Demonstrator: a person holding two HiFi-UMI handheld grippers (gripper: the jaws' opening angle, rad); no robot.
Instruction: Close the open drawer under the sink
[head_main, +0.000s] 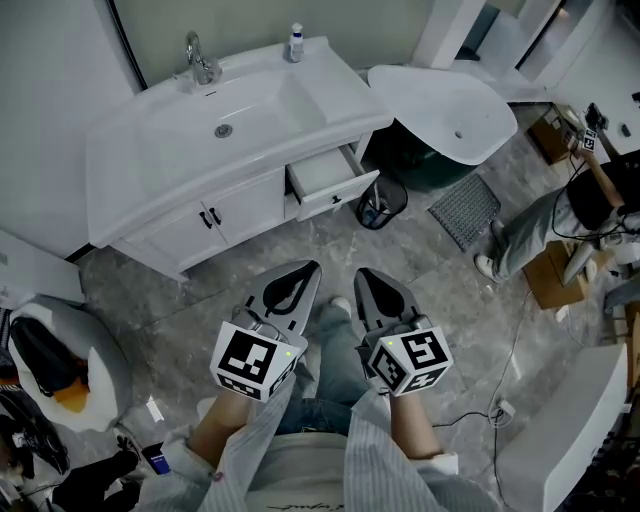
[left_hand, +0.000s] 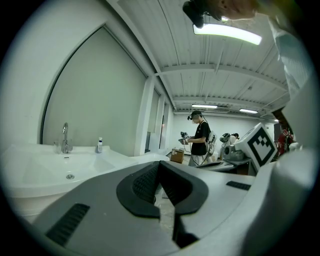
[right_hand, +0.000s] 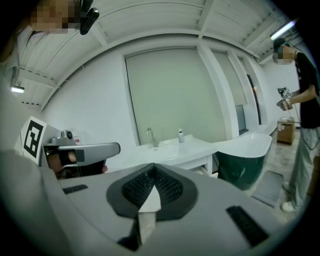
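Note:
The white sink cabinet (head_main: 215, 150) stands against the far wall, with a faucet (head_main: 200, 60) at the back of its basin. Its right-hand drawer (head_main: 333, 182) is pulled out toward me. Both grippers hover side by side over the grey floor, well short of the cabinet. My left gripper (head_main: 311, 267) points at the drawer and is shut on nothing. My right gripper (head_main: 363, 273) is beside it, also shut and empty. The left gripper view has the basin (left_hand: 65, 170) past the closed jaw tips (left_hand: 159, 163). The right gripper view has the cabinet (right_hand: 175, 148) beyond its closed tips (right_hand: 152, 165).
A black waste bin (head_main: 381, 205) sits on the floor just right of the drawer. A white bathtub (head_main: 445, 105) and a grey floor mat (head_main: 465, 208) lie further right. Another person (head_main: 565, 215) stands at the right. A cable (head_main: 500, 385) runs across the floor.

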